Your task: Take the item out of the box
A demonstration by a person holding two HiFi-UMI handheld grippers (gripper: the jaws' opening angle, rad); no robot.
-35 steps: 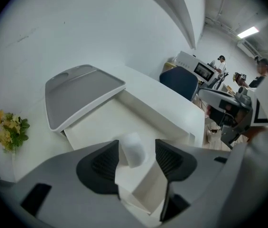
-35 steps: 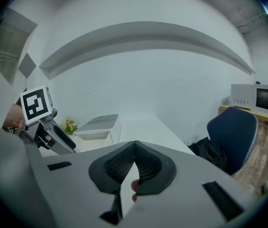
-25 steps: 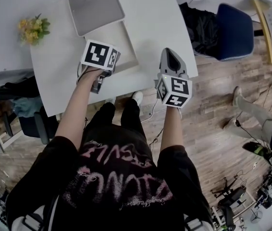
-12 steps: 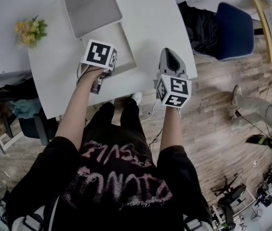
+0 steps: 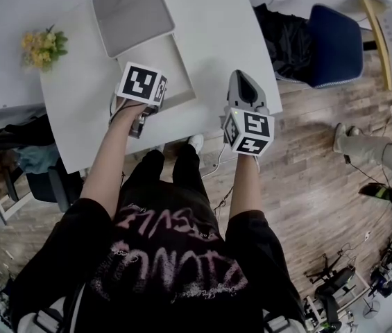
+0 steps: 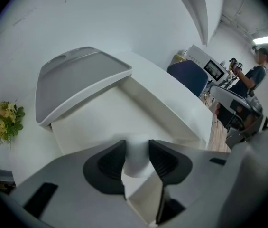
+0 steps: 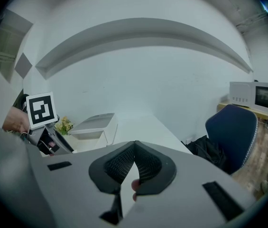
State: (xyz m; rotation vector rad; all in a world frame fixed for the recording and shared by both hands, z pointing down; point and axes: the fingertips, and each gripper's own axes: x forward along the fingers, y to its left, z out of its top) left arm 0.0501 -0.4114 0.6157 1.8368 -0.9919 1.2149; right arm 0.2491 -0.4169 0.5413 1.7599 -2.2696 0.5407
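Observation:
An open white box lies on the white table, its grey lid tipped back. My left gripper hangs over the box's near end. In the left gripper view, a small white rounded item fills the gap between the dark pads of the left gripper. The jaws are closing and touch both its sides. The box wall and lid lie beyond. My right gripper is at the table's right front edge. It is shut and holds nothing.
Yellow flowers sit at the table's left. A blue chair and a black bag stand right of the table on the wooden floor. A person's leg shows at far right. A microwave is on a shelf.
My left gripper has shifted slightly towards me over the box's near end. My right gripper has stayed where it was. The leg at far right has moved.

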